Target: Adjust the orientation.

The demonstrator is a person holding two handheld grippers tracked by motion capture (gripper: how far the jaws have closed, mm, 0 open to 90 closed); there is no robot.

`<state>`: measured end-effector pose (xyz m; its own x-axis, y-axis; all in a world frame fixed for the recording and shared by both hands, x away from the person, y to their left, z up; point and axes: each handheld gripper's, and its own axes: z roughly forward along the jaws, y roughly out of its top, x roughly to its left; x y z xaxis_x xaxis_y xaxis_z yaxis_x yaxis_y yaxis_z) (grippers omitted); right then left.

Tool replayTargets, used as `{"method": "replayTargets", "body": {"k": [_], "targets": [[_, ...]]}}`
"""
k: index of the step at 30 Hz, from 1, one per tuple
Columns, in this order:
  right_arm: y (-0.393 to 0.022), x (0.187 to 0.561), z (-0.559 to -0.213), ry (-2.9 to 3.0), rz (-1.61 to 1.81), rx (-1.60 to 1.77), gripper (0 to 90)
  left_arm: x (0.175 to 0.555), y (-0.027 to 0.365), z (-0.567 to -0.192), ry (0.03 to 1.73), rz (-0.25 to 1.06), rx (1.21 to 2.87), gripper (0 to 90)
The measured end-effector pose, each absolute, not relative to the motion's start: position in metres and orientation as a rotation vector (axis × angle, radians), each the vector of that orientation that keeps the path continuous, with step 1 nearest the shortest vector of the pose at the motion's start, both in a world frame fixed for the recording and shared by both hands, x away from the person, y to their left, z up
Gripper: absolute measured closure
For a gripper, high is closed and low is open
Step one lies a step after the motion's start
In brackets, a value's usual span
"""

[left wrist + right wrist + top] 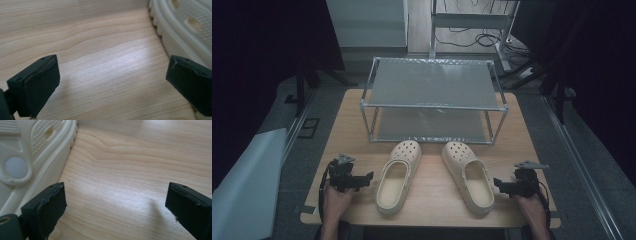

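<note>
Jaws were wide open and empty on your left gripper point(368, 176) and right gripper point(498, 183), so you probably wanted each squared up to its cream perforated foam clog, left clog point(399, 175) and right clog point(468, 176), before pinching a sidewall.

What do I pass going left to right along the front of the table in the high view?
left gripper → left clog → right clog → right gripper. Both grippers are open and hold nothing; the wire rack stands farther back, behind the clogs.
</note>
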<state>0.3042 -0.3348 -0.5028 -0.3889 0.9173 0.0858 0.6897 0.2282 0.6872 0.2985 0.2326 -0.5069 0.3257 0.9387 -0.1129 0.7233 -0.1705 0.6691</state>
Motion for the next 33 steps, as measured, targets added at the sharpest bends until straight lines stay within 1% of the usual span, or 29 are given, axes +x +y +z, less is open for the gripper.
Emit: {"method": "replayTargets", "body": {"k": [9, 16, 24, 33], "targets": [[-0.334, 0.305, -0.502, 2.169, 0.971, 1.435, 4.3, 0.298, 0.229, -0.505, 1.397, 0.455, 1.936, 0.0], [-0.335, 0.305, -0.503, 2.164, 0.987, 1.465, 3.8, 0.299, 0.228, -0.502, 1.442, 0.416, 1.946, 0.0], [-0.334, 0.305, -0.504, 2.184, 1.008, 1.46, 3.9, 0.298, 0.226, -0.499, 1.447, 0.403, 1.974, 2.1], [-0.338, 0.304, -0.503, 2.19, 1.024, 1.469, 5.7, 0.29, 0.218, -0.486, 1.389, 0.402, 2.026, 2.9]]}}
